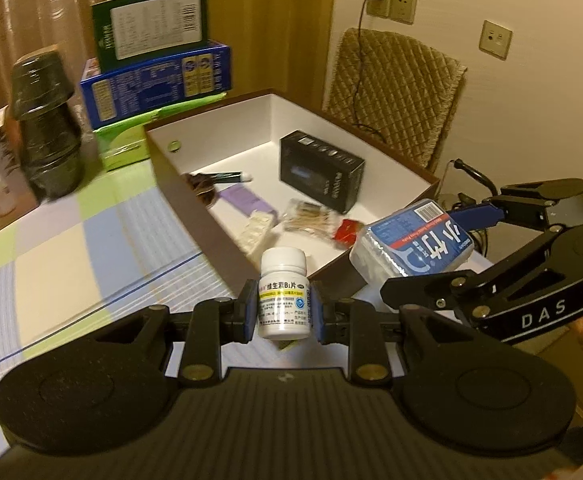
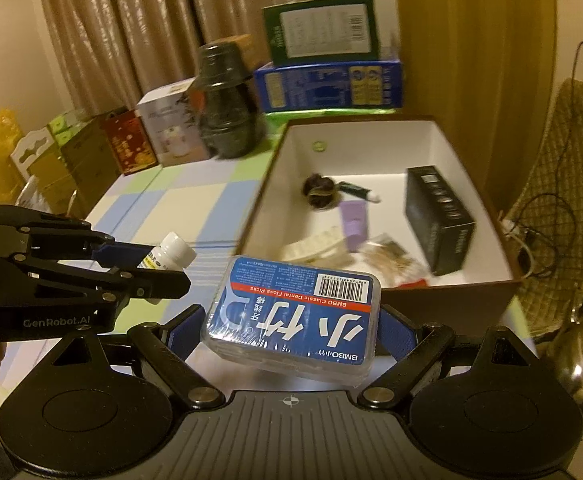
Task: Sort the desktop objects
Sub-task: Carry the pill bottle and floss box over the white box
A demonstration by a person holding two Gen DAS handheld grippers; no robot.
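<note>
The left tool point(image 1: 284, 312) pinches a small white pill bottle point(image 1: 283, 300) between its blue pads, upright, its label printed in Chinese with "B1" legible in the name and a yellow band beneath. The right tool point(image 2: 291, 328) is spread wide and clamps a clear plastic floss-pick box point(image 2: 295, 312) by its two short sides; the blue label, upside down in the right wrist view, reads "BMBO Classic Dental Floss Picks", with large white Chinese characters, "BMBO" at one corner and a barcode at another. Both things are held above the near edge of the table point(image 1: 71, 248), which wears a checked cloth of pale blue, green and cream, just short of an open brown box point(image 2: 443, 300) with a white inside. The arm of the right tool bears "DAS" in the left wrist view; the left one shows "GenRobot.AI" in the right wrist view. Inside the box lie a black carton point(image 1: 319, 172) with unreadable print, a purple tube point(image 2: 353, 218), a dark pen-like stick point(image 2: 357, 192), a packet of brown sticks point(image 1: 311, 220) and a white blister strip point(image 1: 257, 228). Beyond it stand a blue carton point(image 1: 155, 84) with a green carton point(image 1: 151, 28) on top, text too blurred to read, and a dark wrapped stack point(image 1: 45, 124).
</note>
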